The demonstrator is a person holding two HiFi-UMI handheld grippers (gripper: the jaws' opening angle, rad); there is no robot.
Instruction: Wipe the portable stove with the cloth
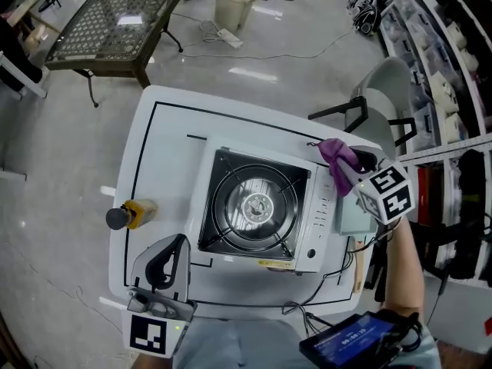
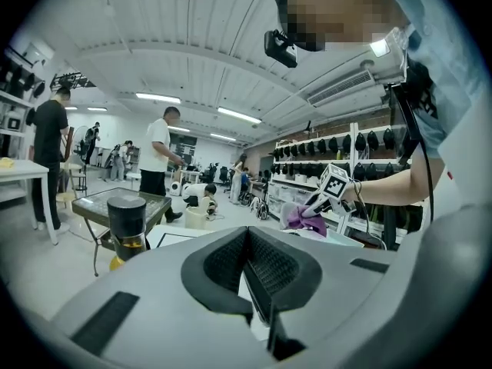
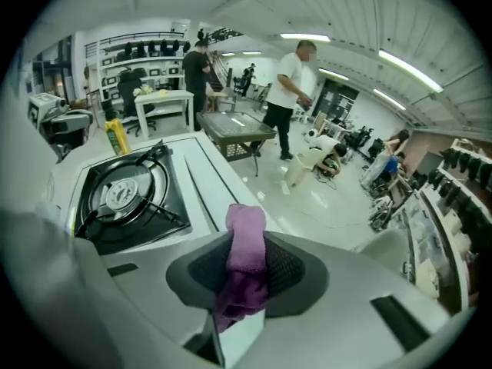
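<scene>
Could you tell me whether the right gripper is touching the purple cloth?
Touching. The right gripper view shows the right gripper closed on the purple cloth, pads pressing both its sides.

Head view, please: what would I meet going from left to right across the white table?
Bottle of yellow liquid with a black cap → white portable gas stove with a black burner grate → purple cloth.

Head view looks down; right gripper view, low, shares the stove (image 1: pixel 254 206).
</scene>
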